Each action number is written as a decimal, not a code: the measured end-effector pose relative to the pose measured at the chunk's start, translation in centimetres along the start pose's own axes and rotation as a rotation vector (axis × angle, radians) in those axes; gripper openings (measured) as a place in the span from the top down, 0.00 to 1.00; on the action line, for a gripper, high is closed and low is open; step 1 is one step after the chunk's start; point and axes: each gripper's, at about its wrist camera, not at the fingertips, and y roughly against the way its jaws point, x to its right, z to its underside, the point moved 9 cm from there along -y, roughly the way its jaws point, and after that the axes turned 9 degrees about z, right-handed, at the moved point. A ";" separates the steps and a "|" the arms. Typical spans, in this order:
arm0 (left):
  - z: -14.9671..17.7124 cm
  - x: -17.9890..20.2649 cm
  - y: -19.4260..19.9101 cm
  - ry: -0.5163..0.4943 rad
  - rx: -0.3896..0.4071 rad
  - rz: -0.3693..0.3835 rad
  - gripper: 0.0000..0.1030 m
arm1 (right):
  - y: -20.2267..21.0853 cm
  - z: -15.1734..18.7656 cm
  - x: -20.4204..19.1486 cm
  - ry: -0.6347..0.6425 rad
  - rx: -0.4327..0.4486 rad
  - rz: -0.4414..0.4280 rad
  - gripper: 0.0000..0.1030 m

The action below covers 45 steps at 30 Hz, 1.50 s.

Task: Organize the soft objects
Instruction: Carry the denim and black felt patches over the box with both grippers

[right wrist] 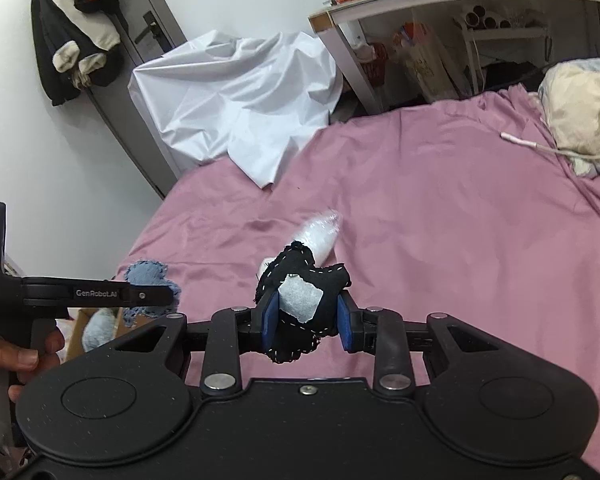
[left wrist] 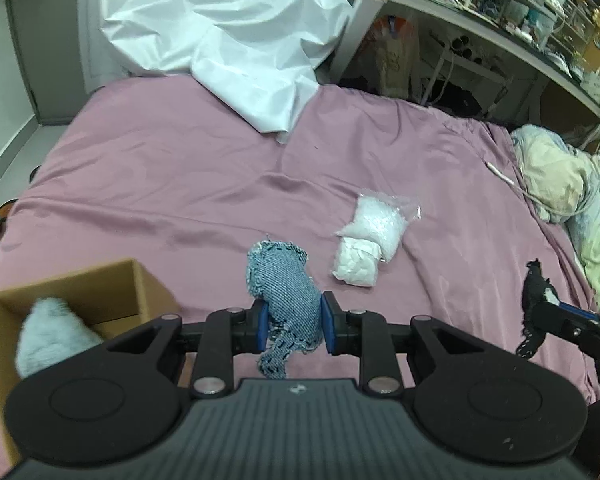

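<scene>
My left gripper [left wrist: 292, 326] is shut on a frayed blue denim pouch [left wrist: 288, 296], held above the pink bedsheet [left wrist: 160, 184]. The pouch also shows in the right wrist view [right wrist: 148, 274]. My right gripper [right wrist: 307, 322] is shut on a black stitched felt piece with a white patch [right wrist: 304, 300]; it shows in the left wrist view at the right [left wrist: 534, 296]. A cardboard box [left wrist: 112, 284] sits at the lower left and holds a fluffy pale blue object [left wrist: 52, 336]. Two clear bags of white stuffing [left wrist: 370, 236] lie on the bed ahead.
A white plastic sheet [left wrist: 228, 36] is draped over the bed's far end. A crumpled floral duvet [left wrist: 560, 184] and a white cable [left wrist: 500, 174] lie at the right. A cluttered desk [left wrist: 480, 4] stands behind the bed. Jackets [right wrist: 76, 28] hang on the door.
</scene>
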 end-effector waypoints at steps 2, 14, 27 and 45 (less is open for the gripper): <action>-0.1 -0.5 1.3 0.004 0.016 -0.008 0.76 | 0.7 -0.5 -0.4 0.006 0.009 -0.006 0.71; -0.4 -3.0 8.4 0.022 0.121 -0.018 0.76 | 4.1 -3.1 -3.0 0.094 0.034 -0.038 0.71; 3.9 -4.8 14.3 0.046 0.138 -0.005 0.76 | 6.6 -2.5 -6.5 0.143 0.028 -0.079 0.70; 9.4 -10.4 18.6 0.139 0.153 -0.056 0.75 | 5.6 0.7 -13.0 0.251 -0.055 -0.181 0.70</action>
